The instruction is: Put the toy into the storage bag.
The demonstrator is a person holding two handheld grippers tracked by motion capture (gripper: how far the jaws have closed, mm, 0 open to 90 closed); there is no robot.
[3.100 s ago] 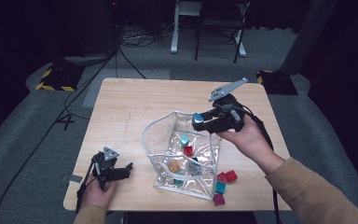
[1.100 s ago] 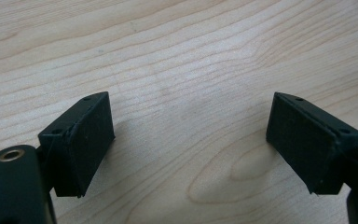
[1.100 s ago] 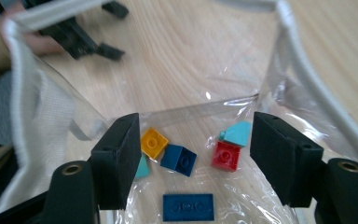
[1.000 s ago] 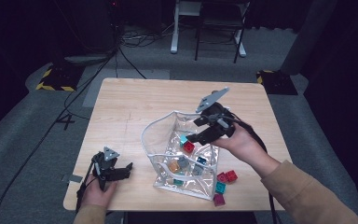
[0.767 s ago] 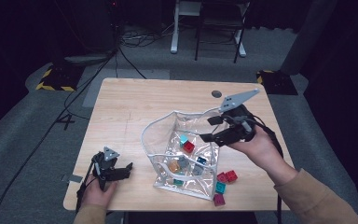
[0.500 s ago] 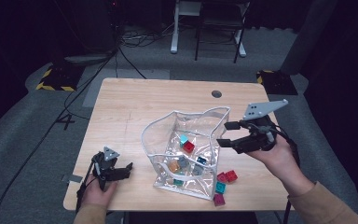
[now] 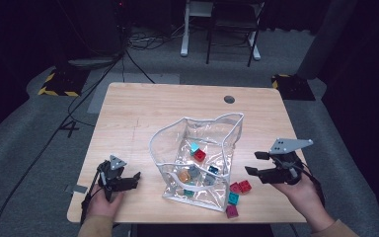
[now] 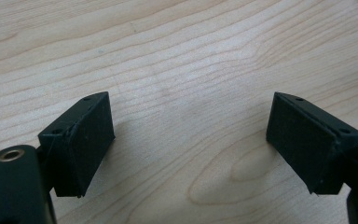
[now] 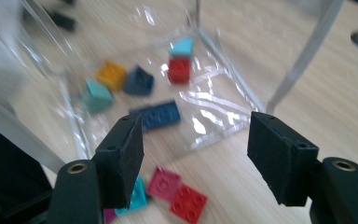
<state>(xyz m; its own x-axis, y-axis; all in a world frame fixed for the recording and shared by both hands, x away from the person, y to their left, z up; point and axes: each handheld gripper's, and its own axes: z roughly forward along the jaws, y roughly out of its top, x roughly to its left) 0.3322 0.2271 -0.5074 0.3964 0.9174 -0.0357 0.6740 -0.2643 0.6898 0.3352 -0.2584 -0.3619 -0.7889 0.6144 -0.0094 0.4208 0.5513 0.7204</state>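
A clear plastic bag [image 7: 212,122] stands open mid-table with several coloured bricks inside, among them a red brick [image 7: 200,155] and an orange one [image 7: 183,175]. Just off its front right corner lie loose bricks: red [image 7: 245,186], teal [image 7: 233,198] and magenta [image 7: 231,212]. My right gripper [image 7: 252,163] hovers to the right of the bag, pointing at it. It is open, with nothing between its pads [image 9: 196,154]; the loose red brick [image 9: 189,203] lies below them. My left gripper [image 7: 134,180] rests at the front left, open over bare wood [image 8: 191,140].
The wooden table [image 7: 143,113] has a round cable hole [image 7: 229,99] at its back right. The bag's wall [image 9: 223,51] stands close in front of the right jaws. Dark floor, cables and chair legs lie beyond the far edge.
My right gripper has come away from above the bag, moving right and down toward the table's front right. The left gripper has stayed put.
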